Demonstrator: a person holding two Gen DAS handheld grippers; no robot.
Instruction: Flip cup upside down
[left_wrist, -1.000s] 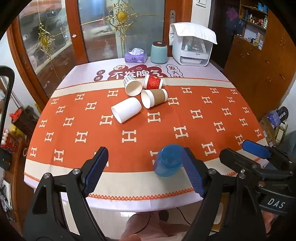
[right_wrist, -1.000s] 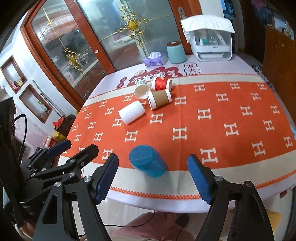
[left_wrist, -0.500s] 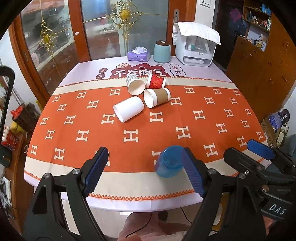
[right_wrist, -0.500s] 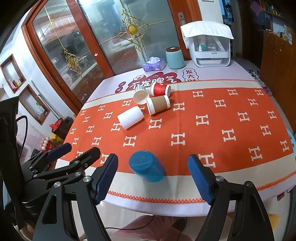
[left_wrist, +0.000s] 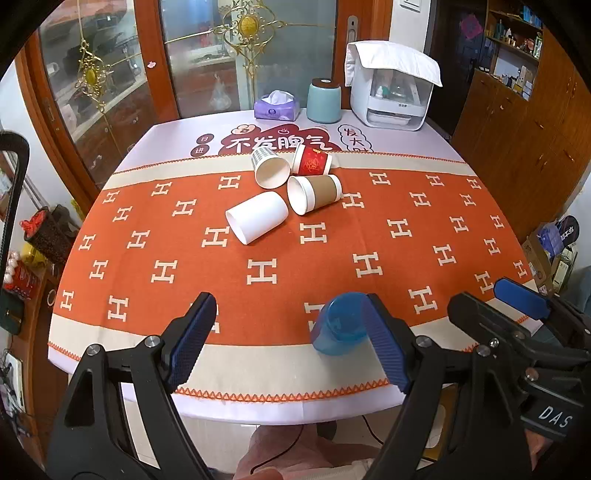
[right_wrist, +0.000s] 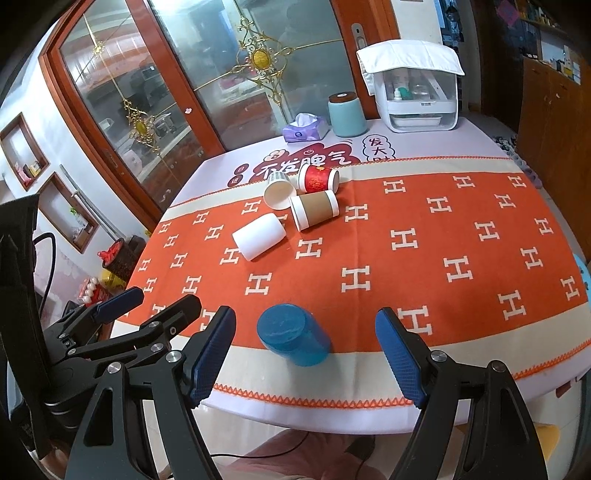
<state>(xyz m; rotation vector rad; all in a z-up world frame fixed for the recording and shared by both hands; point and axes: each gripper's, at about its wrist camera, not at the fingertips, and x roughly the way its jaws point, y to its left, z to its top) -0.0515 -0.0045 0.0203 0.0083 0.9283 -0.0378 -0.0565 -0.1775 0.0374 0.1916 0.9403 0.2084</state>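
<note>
Blue translucent plastic cup (right_wrist: 293, 334) lies on its side near the tabletop's (right_wrist: 461, 347) near edge. Left gripper (left_wrist: 291, 341) and right gripper (right_wrist: 304, 354) hover before it, jaws apart, empty. Approach step: next, probably, straddle and clamp the cup.

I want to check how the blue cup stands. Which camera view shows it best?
The right wrist view: the blue cup stands whole and unblocked there, flat closed end up. In the left wrist view, the left gripper finger covers its right side.
</note>
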